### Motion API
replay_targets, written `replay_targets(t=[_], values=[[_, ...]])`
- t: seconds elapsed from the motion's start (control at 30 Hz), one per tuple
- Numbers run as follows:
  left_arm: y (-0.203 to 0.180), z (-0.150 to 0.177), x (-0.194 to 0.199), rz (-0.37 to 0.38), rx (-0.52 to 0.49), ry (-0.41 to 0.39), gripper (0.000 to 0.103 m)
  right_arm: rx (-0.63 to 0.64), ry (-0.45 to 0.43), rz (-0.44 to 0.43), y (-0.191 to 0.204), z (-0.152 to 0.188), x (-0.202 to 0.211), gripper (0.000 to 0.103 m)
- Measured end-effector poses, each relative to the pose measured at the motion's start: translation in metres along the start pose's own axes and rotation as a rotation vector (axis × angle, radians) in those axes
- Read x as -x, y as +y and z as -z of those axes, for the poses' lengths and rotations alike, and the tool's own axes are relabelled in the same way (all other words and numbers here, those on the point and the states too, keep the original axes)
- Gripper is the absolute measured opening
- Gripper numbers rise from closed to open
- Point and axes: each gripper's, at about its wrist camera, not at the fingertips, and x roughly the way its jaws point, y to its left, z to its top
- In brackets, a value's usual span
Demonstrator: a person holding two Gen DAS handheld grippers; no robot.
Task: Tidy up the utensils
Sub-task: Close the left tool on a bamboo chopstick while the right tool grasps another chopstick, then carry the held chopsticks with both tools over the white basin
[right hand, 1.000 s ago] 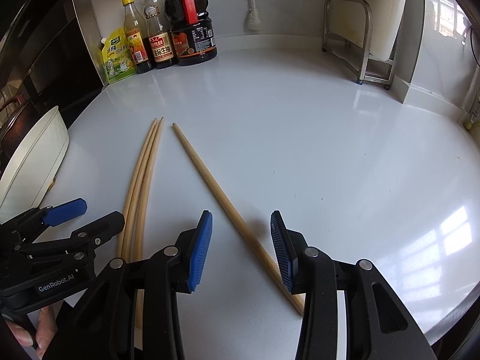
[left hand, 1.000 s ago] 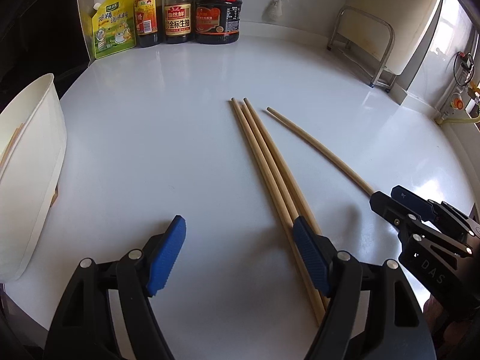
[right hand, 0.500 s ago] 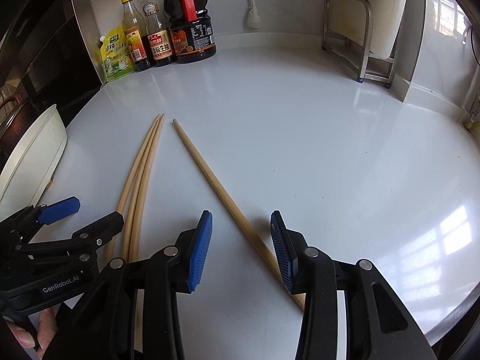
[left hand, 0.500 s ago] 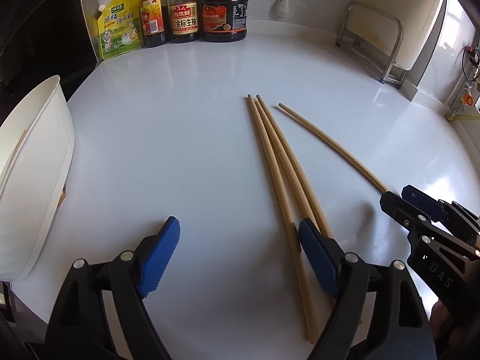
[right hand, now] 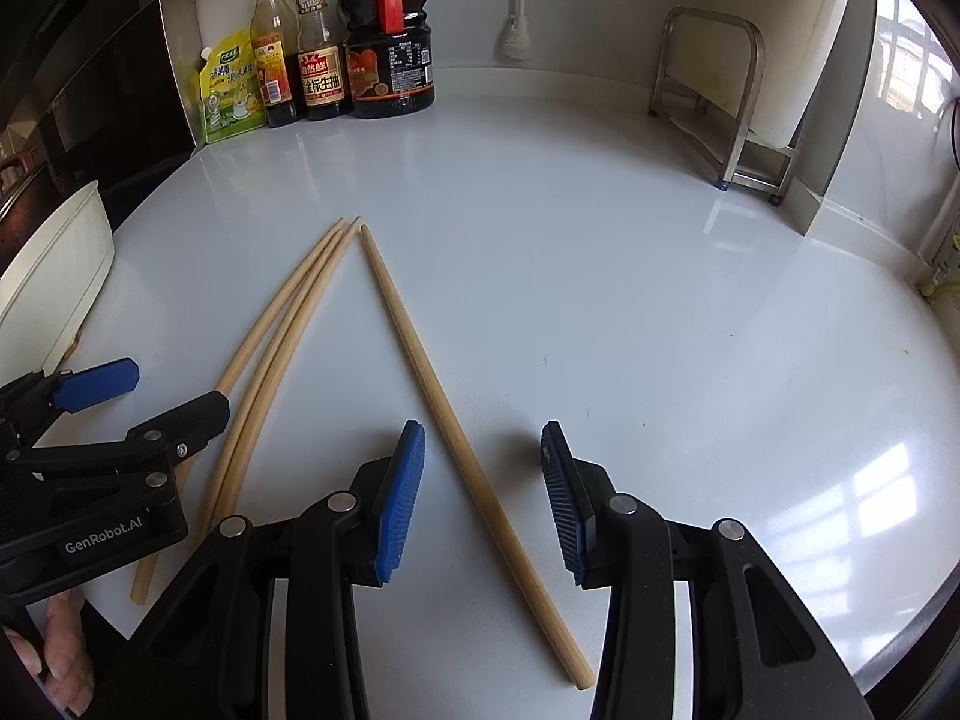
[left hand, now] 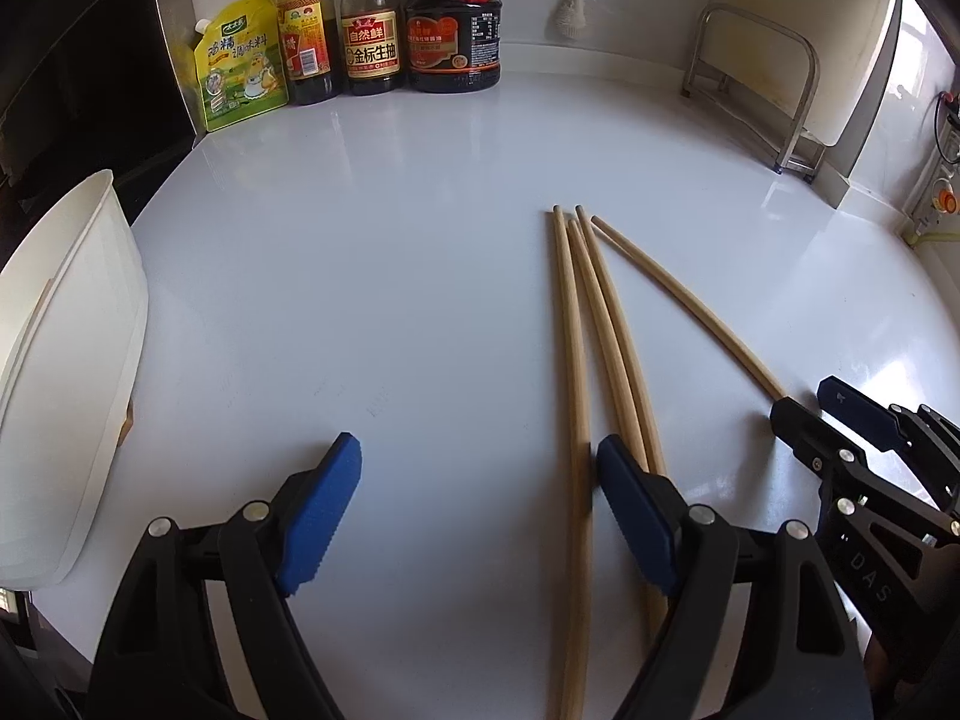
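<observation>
Three long wooden chopsticks (left hand: pixel 591 324) lie side by side on the white counter; they also show in the right wrist view (right hand: pixel 282 324). A fourth chopstick (right hand: pixel 444 414) lies apart to their right, also seen in the left wrist view (left hand: pixel 690 306). My left gripper (left hand: pixel 480 510) is open, low over the counter, its right finger (left hand: pixel 630 498) resting over the bundle. My right gripper (right hand: pixel 483 498) is open and straddles the single chopstick. Each gripper shows in the other's view, the right (left hand: pixel 840 420) and the left (right hand: pixel 120 396).
A white tub (left hand: pixel 66 360) stands at the left counter edge. Sauce bottles (left hand: pixel 369 30) and a yellow pouch (left hand: pixel 237 66) line the back wall. A metal rack (left hand: pixel 762 78) with a cutting board stands at the back right.
The left gripper has shifted left and back, so the bundle now sits under its right finger. The right gripper has eased slightly along the single chopstick.
</observation>
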Motion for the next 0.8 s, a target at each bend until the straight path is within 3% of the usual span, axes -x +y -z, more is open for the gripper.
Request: replay_targets(t=[0.07, 0.17, 0.2, 0.27, 0.6, 0.8], values=[[-0.003, 0.001, 0.002, 0.01, -0.015, -0.007, 0.063, 0.005, 0.0, -0.006, 0.002, 0.001, 0.0, 0.033], [-0.011, 0.003, 0.007, 0.035, -0.038, -0.011, 0.031, 0.038, -0.003, -0.006, 0.009, 0.002, 0.002, 0.011], [-0.014, 0.004, 0.008, 0.045, -0.05, -0.009, 0.018, 0.058, -0.004, -0.003, 0.012, 0.003, 0.003, 0.009], [-0.019, 0.007, 0.01, 0.062, -0.068, -0.003, 0.008, 0.083, -0.01, 0.003, 0.018, 0.005, 0.004, 0.007], [0.002, 0.015, 0.021, 0.157, -0.015, 0.039, 0.007, -0.112, -0.023, -0.123, -0.009, 0.006, 0.011, 0.006], [0.015, 0.014, 0.044, 0.179, -0.004, -0.002, 0.007, -0.137, -0.04, -0.149, -0.004, 0.005, 0.02, 0.006]])
